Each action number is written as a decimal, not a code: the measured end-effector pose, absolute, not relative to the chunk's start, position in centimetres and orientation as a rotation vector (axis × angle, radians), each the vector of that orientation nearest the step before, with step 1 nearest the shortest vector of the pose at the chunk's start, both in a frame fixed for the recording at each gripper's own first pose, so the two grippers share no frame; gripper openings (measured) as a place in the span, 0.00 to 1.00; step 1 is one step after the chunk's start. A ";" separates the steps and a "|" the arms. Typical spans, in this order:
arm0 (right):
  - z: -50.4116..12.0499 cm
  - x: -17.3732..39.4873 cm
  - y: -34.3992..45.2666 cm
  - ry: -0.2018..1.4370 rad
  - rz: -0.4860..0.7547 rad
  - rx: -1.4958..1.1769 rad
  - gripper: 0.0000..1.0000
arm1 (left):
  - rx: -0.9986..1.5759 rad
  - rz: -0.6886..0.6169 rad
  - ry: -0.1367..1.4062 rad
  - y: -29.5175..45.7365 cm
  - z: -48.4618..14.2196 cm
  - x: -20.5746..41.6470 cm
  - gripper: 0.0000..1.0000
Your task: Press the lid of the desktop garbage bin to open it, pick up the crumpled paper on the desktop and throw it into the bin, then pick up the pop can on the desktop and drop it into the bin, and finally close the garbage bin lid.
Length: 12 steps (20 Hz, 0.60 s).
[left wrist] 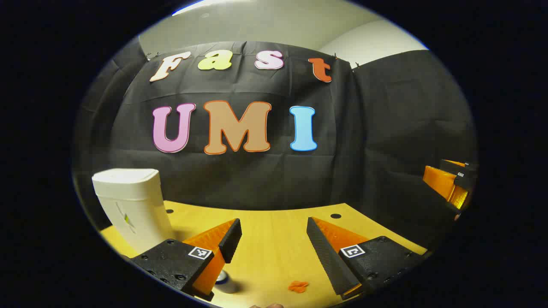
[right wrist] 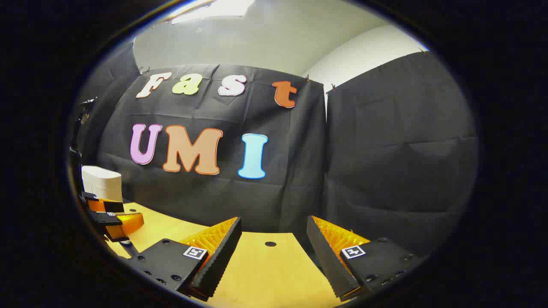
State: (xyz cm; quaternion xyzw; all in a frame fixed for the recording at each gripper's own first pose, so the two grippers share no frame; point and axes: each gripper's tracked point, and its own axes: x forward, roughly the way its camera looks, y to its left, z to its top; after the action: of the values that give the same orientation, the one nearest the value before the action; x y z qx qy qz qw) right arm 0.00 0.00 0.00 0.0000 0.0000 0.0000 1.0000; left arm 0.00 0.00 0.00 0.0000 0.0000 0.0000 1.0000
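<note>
Bin: white desktop garbage bin (left wrist: 130,205) stands upright at the lower left of the left gripper view, on the yellow wooden table (left wrist: 274,248), its lid (left wrist: 125,176) down and flat on top. In the right gripper view the same bin (right wrist: 102,183) sits small at the far left edge, against the black cloth wall (right wrist: 385,162).

Left gripper: left gripper (left wrist: 274,239) occupies the bottom of the left gripper view, fingers spread wide apart with bare table between them (nothing held). In the right gripper view it appears at the lower left edge (right wrist: 112,217), just in front of the bin.

Right gripper: right gripper (right wrist: 274,239) fills the bottom of the right gripper view, fingers likewise apart and empty, above the table near its far edge. In the left gripper view part of it shows at the right edge (left wrist: 449,182), off to the side of the table.

Pop can: pop can (left wrist: 224,280) lies at the bottom of the left gripper view, just beside the inner side of the left-hand finger, mostly hidden by that finger (only its rounded end is visible).

Paper: small orange crumpled paper (left wrist: 298,286) rests on the table at the bottom centre of the left gripper view, between the two fingers and nearer the right-hand one, apart from the can.

Table holes: dark round hole (left wrist: 335,216) near the table's far edge; another hole (right wrist: 270,244) between the right gripper's fingers.
</note>
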 end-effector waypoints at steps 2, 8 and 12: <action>2.2 -2.0 3.2 -0.022 -0.025 -0.005 0.97 | 0.018 -0.017 -0.035 4.0 2.5 -1.2 0.93; 7.2 -5.5 11.9 -0.066 0.020 0.062 1.00 | 0.001 0.030 -0.075 11.2 6.4 -3.5 0.95; 7.0 -4.6 16.9 -0.041 0.141 0.081 0.99 | -0.047 0.076 -0.100 13.2 7.9 -4.6 0.94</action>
State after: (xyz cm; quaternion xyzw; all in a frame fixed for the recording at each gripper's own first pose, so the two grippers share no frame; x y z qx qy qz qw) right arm -4.64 16.86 6.98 0.0404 -0.0207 0.0706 0.9965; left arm -4.57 13.20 7.92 -0.0237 -0.0499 0.0380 0.9978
